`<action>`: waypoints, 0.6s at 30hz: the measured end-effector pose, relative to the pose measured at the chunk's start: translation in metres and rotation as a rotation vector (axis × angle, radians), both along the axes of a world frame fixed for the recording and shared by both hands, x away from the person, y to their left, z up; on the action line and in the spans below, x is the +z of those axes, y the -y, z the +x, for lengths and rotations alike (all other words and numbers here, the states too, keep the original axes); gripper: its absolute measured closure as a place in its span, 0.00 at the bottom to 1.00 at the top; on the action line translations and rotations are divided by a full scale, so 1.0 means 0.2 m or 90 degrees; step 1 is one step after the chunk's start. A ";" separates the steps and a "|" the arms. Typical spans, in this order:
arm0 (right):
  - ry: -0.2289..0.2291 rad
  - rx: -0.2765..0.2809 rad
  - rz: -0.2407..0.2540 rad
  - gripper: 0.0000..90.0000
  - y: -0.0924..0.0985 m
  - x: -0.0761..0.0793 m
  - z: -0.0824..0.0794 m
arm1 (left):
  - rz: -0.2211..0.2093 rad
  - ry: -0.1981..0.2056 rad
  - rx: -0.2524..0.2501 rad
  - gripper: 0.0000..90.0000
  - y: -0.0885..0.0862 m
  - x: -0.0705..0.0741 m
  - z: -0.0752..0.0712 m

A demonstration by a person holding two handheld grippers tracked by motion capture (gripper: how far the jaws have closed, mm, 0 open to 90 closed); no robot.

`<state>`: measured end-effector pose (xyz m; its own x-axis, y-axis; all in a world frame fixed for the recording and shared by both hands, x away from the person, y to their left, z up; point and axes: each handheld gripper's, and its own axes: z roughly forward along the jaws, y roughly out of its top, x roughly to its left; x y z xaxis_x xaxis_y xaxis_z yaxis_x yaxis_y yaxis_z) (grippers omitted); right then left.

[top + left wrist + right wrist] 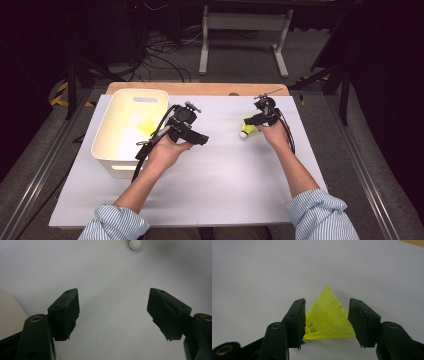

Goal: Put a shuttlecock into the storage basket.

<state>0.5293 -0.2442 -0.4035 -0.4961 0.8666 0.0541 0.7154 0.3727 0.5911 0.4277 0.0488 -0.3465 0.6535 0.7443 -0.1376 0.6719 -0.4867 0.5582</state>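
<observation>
Your right gripper [252,121] sits over the yellow shuttlecock [247,129], which lies on its side on the white table [225,170], well to the right of the cream bin [131,131]. In the right gripper view the shuttlecock [329,318] lies between the two black jaws. Its yellow skirt touches both inner faces, so the gripper [326,320] is closed about halfway and clamped on the skirt. The white cork tip points toward you and away from the bin's side of the table.

Your left gripper [200,138] hangs just to the right of the bin, above bare table. In the left gripper view its jaws stand wide apart with nothing between them [113,312]. The shuttlecock's white tip [135,244] shows at the top edge of that view, well apart from the bin's rim [10,312] at the left edge.
</observation>
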 end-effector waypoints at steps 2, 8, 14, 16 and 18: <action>-0.006 0.002 -0.001 0.62 0.00 0.00 0.00 | 0.000 0.000 0.000 0.30 0.00 0.00 0.00; -0.016 0.005 0.000 0.70 0.01 0.00 -0.01 | 0.004 0.002 0.000 0.30 0.00 0.00 0.00; -0.029 0.013 0.022 0.82 0.03 0.01 -0.02 | 0.006 0.002 0.000 0.30 0.01 0.00 0.00; -0.035 0.017 0.030 0.86 0.04 0.01 -0.03 | 0.006 0.002 0.001 0.30 0.01 0.00 -0.01; -0.041 0.019 0.043 0.89 0.05 0.01 -0.04 | 0.008 0.003 0.001 0.30 0.01 0.00 -0.01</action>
<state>0.5222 -0.2535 -0.4011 -0.5153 0.8448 0.1439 0.7417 0.3555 0.5687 0.4263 0.0467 -0.3467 0.6531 0.7469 -0.1247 0.6697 -0.4930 0.5554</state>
